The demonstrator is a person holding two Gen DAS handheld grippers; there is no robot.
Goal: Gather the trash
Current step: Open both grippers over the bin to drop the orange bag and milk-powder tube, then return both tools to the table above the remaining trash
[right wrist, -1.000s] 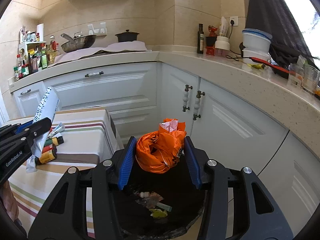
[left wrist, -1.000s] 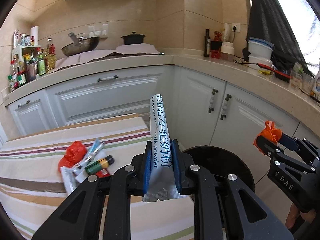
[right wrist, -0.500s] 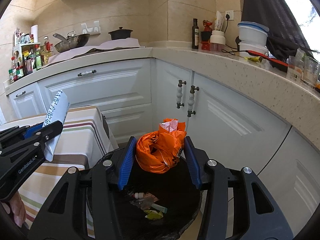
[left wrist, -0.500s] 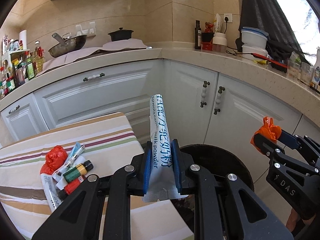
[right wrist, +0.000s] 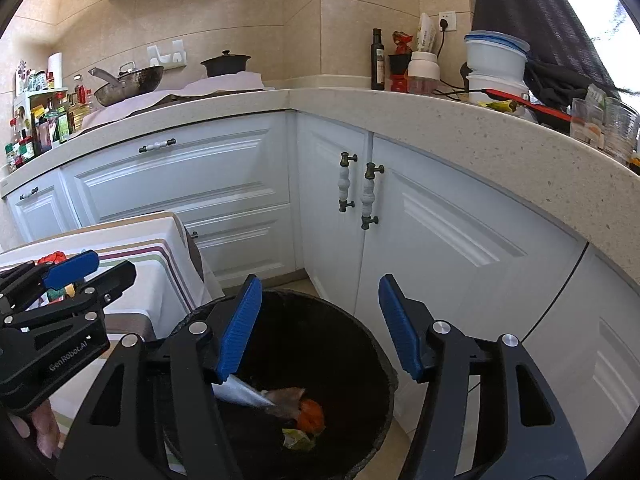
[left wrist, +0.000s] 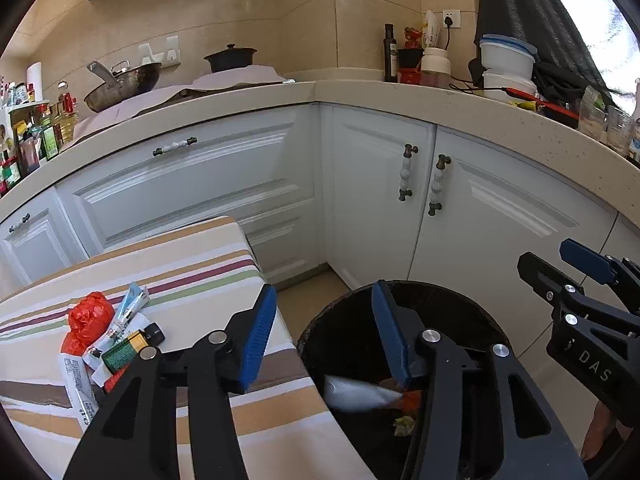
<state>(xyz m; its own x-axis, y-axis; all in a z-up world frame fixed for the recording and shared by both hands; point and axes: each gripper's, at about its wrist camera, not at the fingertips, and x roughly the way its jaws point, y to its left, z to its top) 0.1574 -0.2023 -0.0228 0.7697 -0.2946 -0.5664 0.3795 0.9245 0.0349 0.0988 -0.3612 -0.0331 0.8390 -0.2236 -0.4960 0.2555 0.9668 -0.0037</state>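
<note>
Left wrist view, lower left: the striped surface point(left wrist: 200, 264) carries a pile of remaining trash point(left wrist: 108, 340) — a red crumpled bag, sachets, a green-labelled small bottle. At lower centre my left gripper point(left wrist: 324, 336) has its fingers point(left wrist: 256, 336) opening, with nothing between them. Just right of it, below the fingers, stands the black bin point(left wrist: 460, 320); a silvery sachet point(left wrist: 356, 394) shows blurred inside it, beside an orange bag point(left wrist: 412, 400).

Right wrist view: the left gripper sits at the left edge, over the surface corner. At lower centre my right gripper point(right wrist: 320, 328) hangs over the bin point(right wrist: 360, 344) — fingers point(right wrist: 400, 328) opening, empty. The sachet point(right wrist: 240, 394) and orange bag point(right wrist: 312, 416) lie in the bin bottom with other scraps.
</note>
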